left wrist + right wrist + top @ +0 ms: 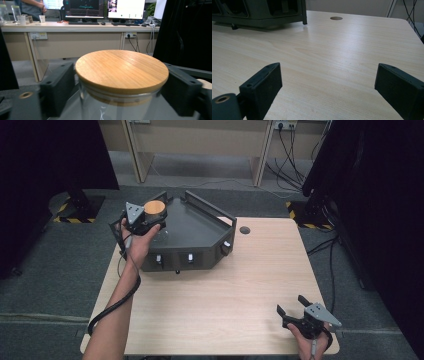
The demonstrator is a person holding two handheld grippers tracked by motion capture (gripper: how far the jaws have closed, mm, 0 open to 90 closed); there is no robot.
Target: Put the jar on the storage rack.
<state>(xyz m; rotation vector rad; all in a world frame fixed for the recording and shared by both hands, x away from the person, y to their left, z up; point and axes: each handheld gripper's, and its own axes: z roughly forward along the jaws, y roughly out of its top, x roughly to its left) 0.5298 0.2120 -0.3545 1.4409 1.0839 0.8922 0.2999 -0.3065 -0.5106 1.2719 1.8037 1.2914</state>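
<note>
My left gripper (141, 221) is clamped on a glass jar (117, 105) just under its round wooden lid (122, 70), one black jaw on each side of the glass, holding it at the left end of the dark angular tray (200, 227) that stands on the far left part of the wooden table (240, 290). My right gripper (295, 309) sits at the table's near right corner, jaws spread wide over bare wood, well apart from the tray.

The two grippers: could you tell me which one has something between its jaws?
The left gripper, around the wooden-lidded glass jar; the right gripper gapes over bare table.
</note>
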